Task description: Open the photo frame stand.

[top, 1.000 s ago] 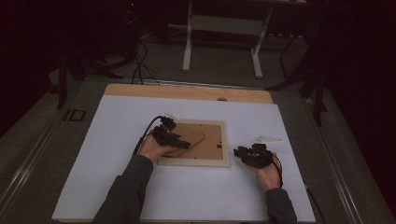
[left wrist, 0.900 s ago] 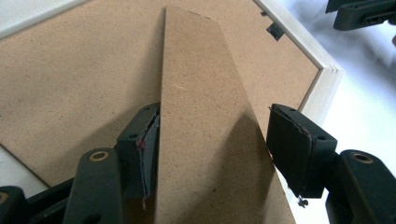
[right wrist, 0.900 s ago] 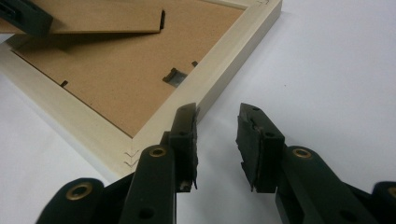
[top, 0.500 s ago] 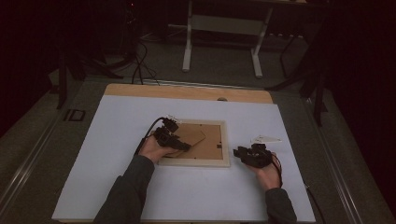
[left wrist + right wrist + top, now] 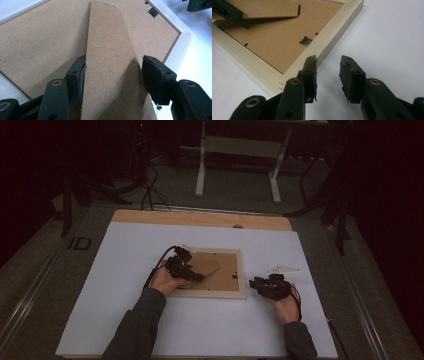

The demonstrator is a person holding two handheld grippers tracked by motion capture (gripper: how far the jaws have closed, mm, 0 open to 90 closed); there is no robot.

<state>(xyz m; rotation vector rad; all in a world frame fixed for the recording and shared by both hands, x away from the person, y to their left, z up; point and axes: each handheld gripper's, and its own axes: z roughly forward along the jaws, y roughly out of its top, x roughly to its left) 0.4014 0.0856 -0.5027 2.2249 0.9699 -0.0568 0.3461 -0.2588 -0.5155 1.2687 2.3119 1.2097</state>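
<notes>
1. At centre-left of the high view, the left gripper [image 5: 192,274] lies over a pale wooden picture frame [image 5: 240,294] that rests face down on the white table sheet [image 5: 120,270], its brown fibreboard backing [image 5: 227,265] turned upward, probably so the back can be worked on.

2. In the left gripper view, a long brown fibreboard stand flap [image 5: 110,65] runs up the middle of the picture between the black jaws. The jaws stand wide and have just been easing a little narrower; the left pad [image 5: 79,75] sits against the flap's edge, while the right pad [image 5: 153,77] stands just off the flap's other edge, so I judge this a loose straddle, not a firm grip. The flap appears tilted up off the backing, casting a shadow, likely being swung out or folded flat.

3. At upper right of that view, a small black turn clip [image 5: 152,12] sits on the backing just inside the frame's rail.

4. At lower right of the high view, the right gripper [image 5: 257,285] waits on the sheet just beside the frame's right rail.

5. In the right gripper view its jaws are partly open and hold nothing; they have just been opening slightly. The left one stands at the frame's corner, seemingly placed to steady the frame.
</notes>
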